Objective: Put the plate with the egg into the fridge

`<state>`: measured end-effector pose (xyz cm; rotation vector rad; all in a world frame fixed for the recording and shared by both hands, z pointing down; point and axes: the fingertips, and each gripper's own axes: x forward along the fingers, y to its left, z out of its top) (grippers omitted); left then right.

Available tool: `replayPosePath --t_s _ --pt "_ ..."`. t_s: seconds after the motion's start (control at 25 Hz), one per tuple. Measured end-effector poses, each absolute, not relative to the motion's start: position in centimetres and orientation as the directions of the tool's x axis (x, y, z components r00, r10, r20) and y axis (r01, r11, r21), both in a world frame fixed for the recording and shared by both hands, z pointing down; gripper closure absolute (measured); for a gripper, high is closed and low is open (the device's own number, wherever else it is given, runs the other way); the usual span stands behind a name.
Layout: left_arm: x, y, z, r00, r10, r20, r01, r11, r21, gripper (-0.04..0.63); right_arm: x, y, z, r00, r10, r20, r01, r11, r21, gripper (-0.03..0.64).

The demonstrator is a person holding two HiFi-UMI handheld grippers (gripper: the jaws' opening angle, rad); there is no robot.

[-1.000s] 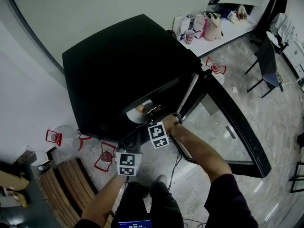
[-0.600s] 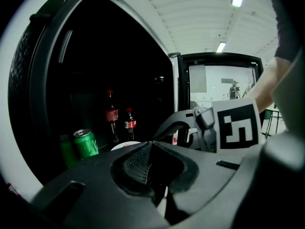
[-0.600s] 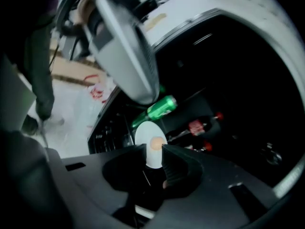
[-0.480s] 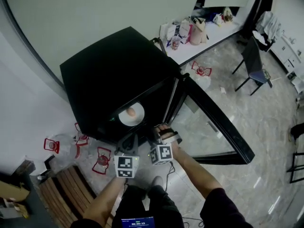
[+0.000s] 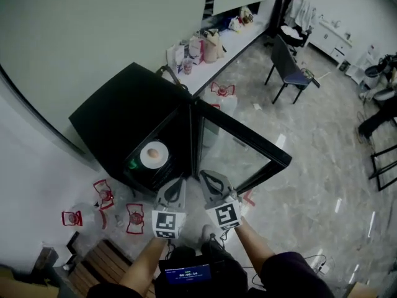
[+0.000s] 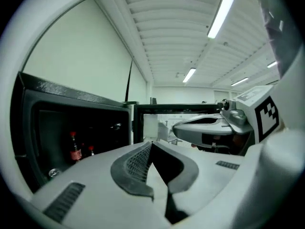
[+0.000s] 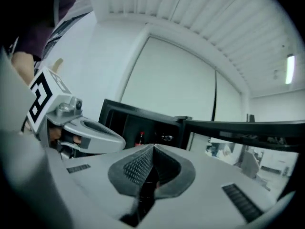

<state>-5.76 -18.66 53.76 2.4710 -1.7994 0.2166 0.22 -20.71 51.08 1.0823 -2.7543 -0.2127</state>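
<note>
Both grippers have backed out of the fridge (image 5: 124, 113) and come up since a second ago. Back then the right gripper (image 5: 205, 175) was in at the plate; now it hangs in front of the open cabinet, clear of it

Fridge: black cabinet, glass door (image 5: 239, 151) swung open to the right. Inside, the plate (image 5: 146, 161) lies flat near the front edge of the opening, with the egg (image 5: 153, 153) on it, roughly centred. Deeper in, red-capped bottles (image 6: 74, 148) stand upright on the left side in the left gripper view; the right gripper view shows one too. Can't tell which shelf the plate is on

Claws: right jaws pressed together, just finished closing, nothing between them. Jaws of the left gripper (image 5: 177, 181) also meet at the tips, empty. The two sit side by side, near each other, not touching, both pointing toward the fridge opening

Plate vs claws: in the head view the plate is beyond and to the left of the left gripper's tips, apart from both grippers. The right gripper is further from it, nearer the door's lower edge
</note>
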Motion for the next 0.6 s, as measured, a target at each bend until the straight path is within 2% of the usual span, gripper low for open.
replayPosePath --t_s 0.28,0.48,0.52,0.6 --pt "4.6 -16.8 51.4 0.553 -0.824 0.123 -0.83 -0.557 -0.003 0.586 12.1 -16.4 50.3 -0.591 -0.8 0.107 -0.794 0.6 0.1 0.609" --pt "12.4 -16.1 50.9 0.661 -0.741 0.116 -0.747 -0.664 0.014 0.587 22.5 -16.3 50.5 -0.513 -0.847 0.141 -0.855 0.518 -0.002 0.606" --pt "13.6 -16.1 50.8 0.671 -0.732 0.116 -0.738 -0.674 0.017 0.588 24.2 -16.6 50.4 -0.514 -0.846 0.144 -0.856 0.517 -0.014 0.591" --pt "15.7 -16.4 50.5 0.684 -0.721 0.117 -0.727 -0.687 0.017 0.587 27.1 -17.8 50.1 -0.528 -0.837 0.147 -0.846 0.532 -0.007 0.509"
